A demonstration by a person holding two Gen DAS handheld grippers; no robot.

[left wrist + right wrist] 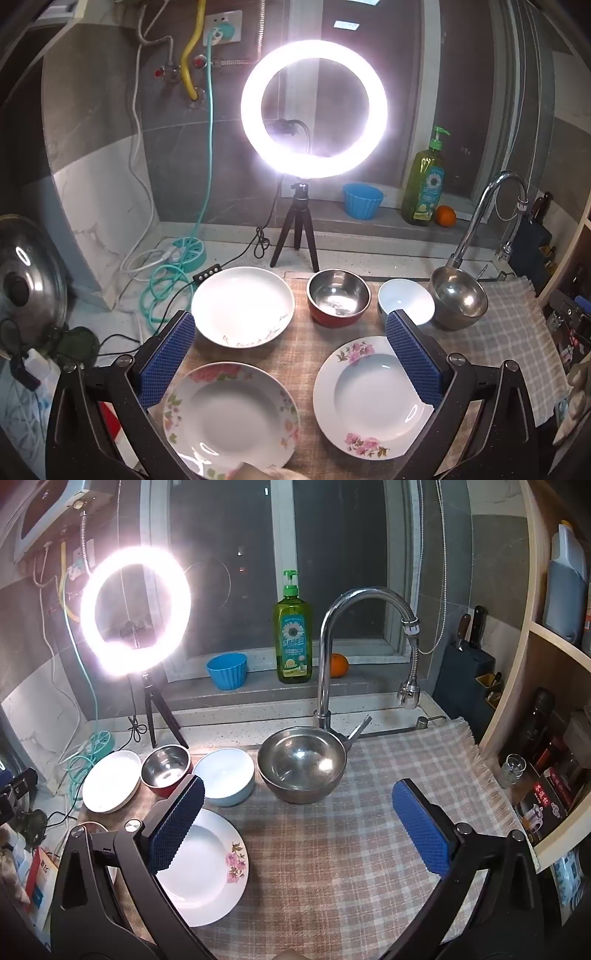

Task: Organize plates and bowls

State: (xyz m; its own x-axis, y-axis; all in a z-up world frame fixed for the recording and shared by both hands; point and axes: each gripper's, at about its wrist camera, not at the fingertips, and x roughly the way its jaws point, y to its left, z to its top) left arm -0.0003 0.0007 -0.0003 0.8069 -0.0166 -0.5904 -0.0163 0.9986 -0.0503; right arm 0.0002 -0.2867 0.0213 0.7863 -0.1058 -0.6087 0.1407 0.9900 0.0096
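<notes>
Three plates lie on the cloth in the left wrist view: a white one with a twig print [242, 306] at the back, a flowered one [231, 413] front left and a pink-flowered one [373, 398] front right. Behind stand a red steel-lined bowl [338, 297], a pale blue bowl [406, 301] and a large steel bowl [460, 297]. My left gripper [291, 350] is open and empty above the plates. My right gripper [299, 818] is open and empty over checked cloth, near the steel bowl [301, 762], blue bowl [225, 775] and pink-flowered plate [207, 867].
A bright ring light on a tripod [314, 107] stands behind the dishes. A faucet [332, 646] rises behind the steel bowl. A soap bottle [291, 627], blue cup [227, 670] and orange [338, 664] sit on the sill. Cables [166, 280] lie left; shelves [546, 738] stand right.
</notes>
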